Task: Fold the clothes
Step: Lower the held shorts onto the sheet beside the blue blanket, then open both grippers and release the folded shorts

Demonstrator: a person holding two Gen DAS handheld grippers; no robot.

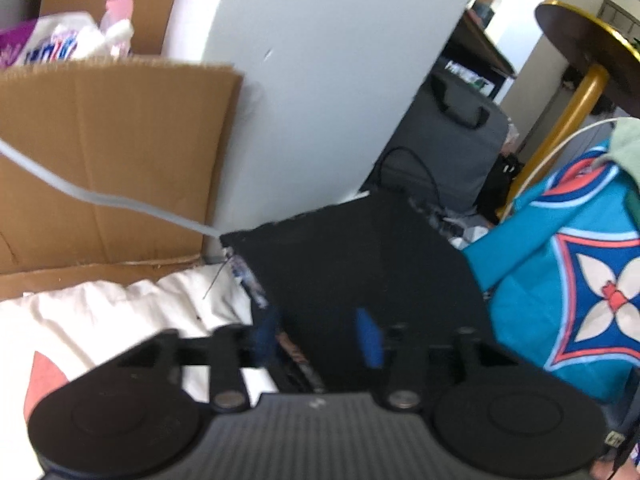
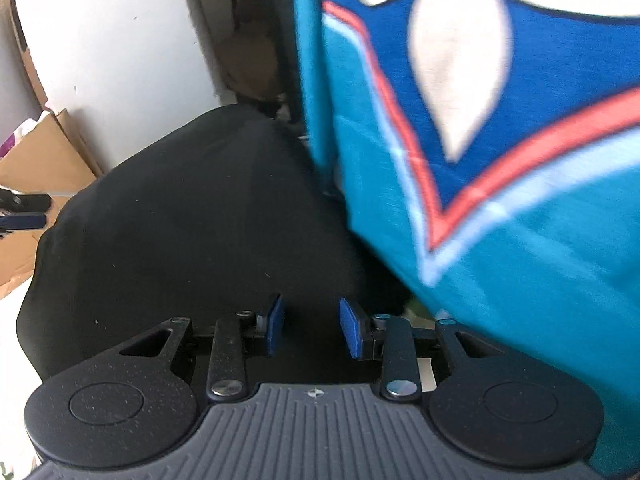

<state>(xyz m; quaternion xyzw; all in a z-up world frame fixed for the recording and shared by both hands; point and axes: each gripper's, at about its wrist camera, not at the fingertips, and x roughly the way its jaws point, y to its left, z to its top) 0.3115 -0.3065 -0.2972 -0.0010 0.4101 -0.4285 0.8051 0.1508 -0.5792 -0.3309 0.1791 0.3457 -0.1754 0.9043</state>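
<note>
A black garment (image 1: 360, 260) lies spread ahead of my left gripper (image 1: 318, 332). The blue pads stand well apart, with the cloth's near edge between them, and a printed label shows at its left edge. In the right wrist view the same black garment (image 2: 200, 208) fills the middle. My right gripper (image 2: 312, 328) hovers over its near side, open, with nothing pinched. The left gripper's fingers (image 2: 20, 220) show at the garment's far left edge. A teal cloth with a blue, red and white pattern (image 2: 500, 160) hangs close on the right, also seen in the left wrist view (image 1: 560, 280).
White bedding (image 1: 100, 320) lies left of the black garment. A cardboard box (image 1: 112, 160) stands behind it against a white wall, crossed by a pale cable (image 1: 100, 200). A grey bag (image 1: 452, 148) and a round table with a yellow leg (image 1: 576, 112) are at the back right.
</note>
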